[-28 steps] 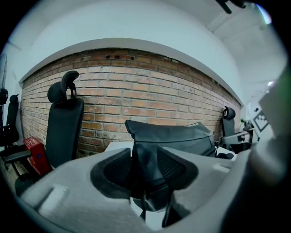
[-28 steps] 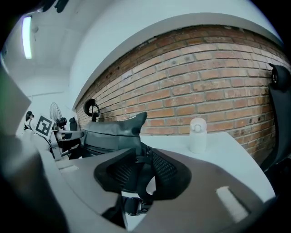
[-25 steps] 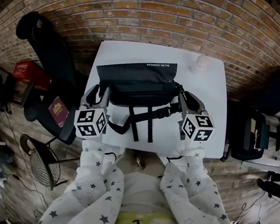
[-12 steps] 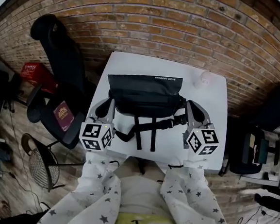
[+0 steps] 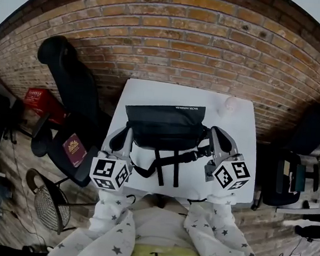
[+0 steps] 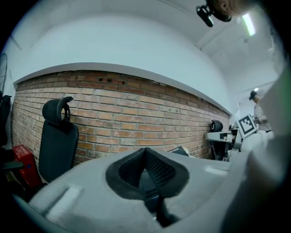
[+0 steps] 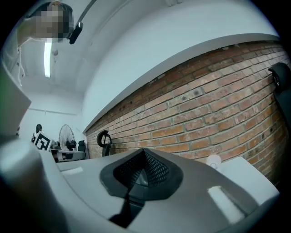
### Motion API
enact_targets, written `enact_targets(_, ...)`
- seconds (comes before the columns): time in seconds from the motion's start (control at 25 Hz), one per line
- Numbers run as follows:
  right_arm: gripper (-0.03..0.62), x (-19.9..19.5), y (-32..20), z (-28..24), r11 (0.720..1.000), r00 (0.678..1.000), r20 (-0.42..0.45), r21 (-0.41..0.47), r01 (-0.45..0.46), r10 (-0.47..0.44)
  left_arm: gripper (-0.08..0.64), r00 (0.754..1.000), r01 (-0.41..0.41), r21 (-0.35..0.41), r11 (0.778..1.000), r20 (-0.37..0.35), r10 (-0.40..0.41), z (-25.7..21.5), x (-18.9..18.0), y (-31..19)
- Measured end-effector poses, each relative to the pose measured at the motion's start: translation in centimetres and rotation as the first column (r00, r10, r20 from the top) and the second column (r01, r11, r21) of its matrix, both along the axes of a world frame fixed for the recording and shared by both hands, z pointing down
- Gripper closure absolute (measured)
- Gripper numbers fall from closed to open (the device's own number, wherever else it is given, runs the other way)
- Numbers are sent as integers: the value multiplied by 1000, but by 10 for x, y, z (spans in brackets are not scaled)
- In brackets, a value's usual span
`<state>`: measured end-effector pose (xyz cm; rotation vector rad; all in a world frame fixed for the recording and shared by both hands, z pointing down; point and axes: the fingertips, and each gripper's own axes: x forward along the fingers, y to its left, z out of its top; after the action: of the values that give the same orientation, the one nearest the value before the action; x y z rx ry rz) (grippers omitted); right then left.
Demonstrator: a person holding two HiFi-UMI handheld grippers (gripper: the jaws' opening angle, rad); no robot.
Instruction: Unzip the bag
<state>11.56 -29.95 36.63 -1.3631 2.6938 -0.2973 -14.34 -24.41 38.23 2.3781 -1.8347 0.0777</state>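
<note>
A black bag (image 5: 165,128) lies flat on the white table (image 5: 235,153), its straps (image 5: 168,161) trailing toward the front edge. My left gripper (image 5: 127,130) sits just off the bag's left end, my right gripper (image 5: 214,130) just off its right end. In the left gripper view the left gripper (image 6: 145,150) has its pads pressed together with nothing between them, and a corner of the bag (image 6: 179,150) shows beyond. The right gripper (image 7: 144,152) is likewise shut and empty in the right gripper view. Both cameras look up at the brick wall.
A small white object (image 5: 229,105) stands at the table's far right, by the brick wall (image 5: 173,42). A black office chair (image 5: 69,83) and a seat holding a red booklet (image 5: 73,148) stand to the left, with a red box (image 5: 40,100) beyond. Another chair (image 5: 289,178) stands to the right.
Both grippers have gone from spread wide at the bag's two ends to fully shut. The head view has tipped up, so the table sits lower in the picture.
</note>
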Motion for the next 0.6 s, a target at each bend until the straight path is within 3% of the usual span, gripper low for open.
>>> enact_targets(0.6, 584, 11, 1, -33, 997, 996, 82, 73, -33, 27, 561, 998, 56, 83, 995, -2, -56, -30, -24, -6)
